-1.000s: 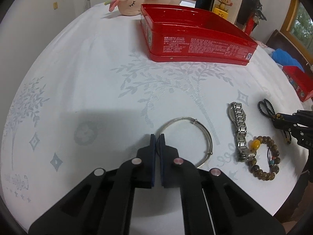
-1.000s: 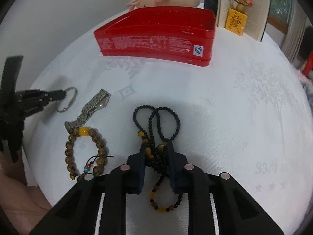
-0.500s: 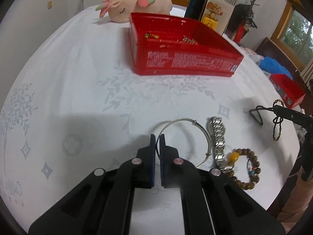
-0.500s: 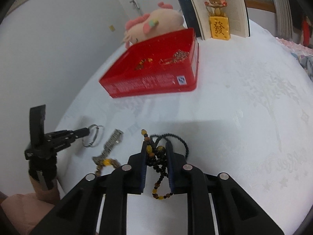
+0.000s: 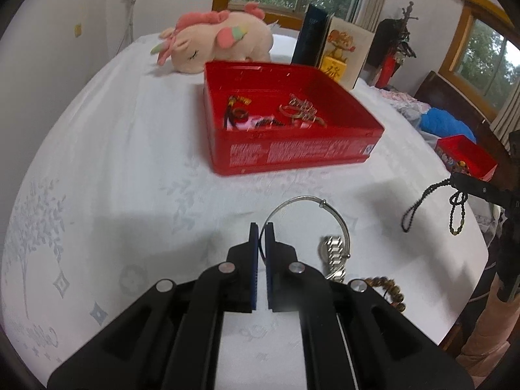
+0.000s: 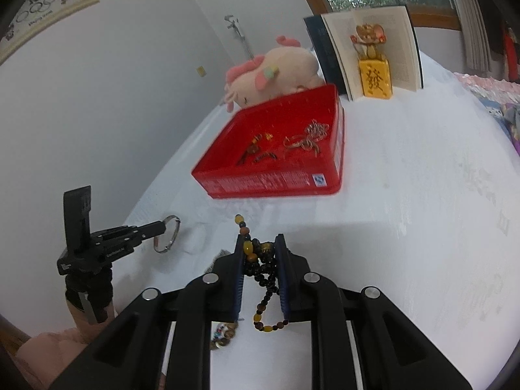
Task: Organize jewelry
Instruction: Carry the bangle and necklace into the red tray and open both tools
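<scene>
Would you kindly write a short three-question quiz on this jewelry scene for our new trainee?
1. True or false: the left gripper is shut on the silver bangle.
2. What does the right gripper hold? A) metal watch B) dark bead necklace C) plush toy
3. Name the container that already holds jewelry.

Key
1. True.
2. B, the dark bead necklace.
3. The red tin.

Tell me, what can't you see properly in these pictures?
- Left wrist view: brown wooden bead bracelet and silver metal watch partly hidden behind the left hand-held gripper.
- Both views: small jewelry in the red metal tin blurred, too small to identify.
- Left wrist view: right hand-held gripper cut off by the edge.
</scene>
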Action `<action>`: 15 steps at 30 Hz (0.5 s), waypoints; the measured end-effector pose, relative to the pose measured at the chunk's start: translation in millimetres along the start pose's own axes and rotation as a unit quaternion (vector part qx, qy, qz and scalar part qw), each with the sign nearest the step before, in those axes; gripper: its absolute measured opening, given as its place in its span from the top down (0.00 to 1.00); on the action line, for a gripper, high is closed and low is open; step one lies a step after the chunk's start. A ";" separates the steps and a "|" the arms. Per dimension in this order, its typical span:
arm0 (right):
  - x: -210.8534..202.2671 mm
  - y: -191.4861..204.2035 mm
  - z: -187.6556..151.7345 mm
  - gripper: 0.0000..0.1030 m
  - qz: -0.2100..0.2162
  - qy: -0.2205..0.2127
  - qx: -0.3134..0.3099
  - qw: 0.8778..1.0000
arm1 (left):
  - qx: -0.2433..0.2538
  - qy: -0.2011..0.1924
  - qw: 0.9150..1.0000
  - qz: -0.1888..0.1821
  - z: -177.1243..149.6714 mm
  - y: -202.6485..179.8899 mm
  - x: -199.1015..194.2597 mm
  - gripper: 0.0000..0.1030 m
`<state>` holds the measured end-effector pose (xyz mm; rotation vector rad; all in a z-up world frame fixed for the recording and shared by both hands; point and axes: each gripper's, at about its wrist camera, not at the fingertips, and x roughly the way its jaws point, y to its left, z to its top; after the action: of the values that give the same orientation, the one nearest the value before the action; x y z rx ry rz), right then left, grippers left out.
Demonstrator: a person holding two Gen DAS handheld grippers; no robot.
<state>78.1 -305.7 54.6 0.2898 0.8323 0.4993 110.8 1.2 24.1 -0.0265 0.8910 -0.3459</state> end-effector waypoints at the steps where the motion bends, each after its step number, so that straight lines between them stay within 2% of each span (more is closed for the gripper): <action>1: -1.5 1.0 2.3 0.83 0.001 -0.002 -0.001 1.000 | 0.003 -0.003 1.000 0.000 2.4 -2.1 -1.5 0.98; 7: -8.6 9.5 23.4 0.83 -0.003 -0.014 -0.009 1.000 | 0.021 -0.020 1.000 0.001 27.4 -13.7 -13.0 0.98; 15: -10.6 25.9 65.2 0.83 -0.021 -0.028 -0.032 0.999 | 0.028 -0.023 0.999 0.001 70.6 -19.5 -11.3 0.98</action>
<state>113.9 -292.8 114.5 0.2263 0.7655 0.4747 152.8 -22.2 80.5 0.0173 0.8363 -0.3671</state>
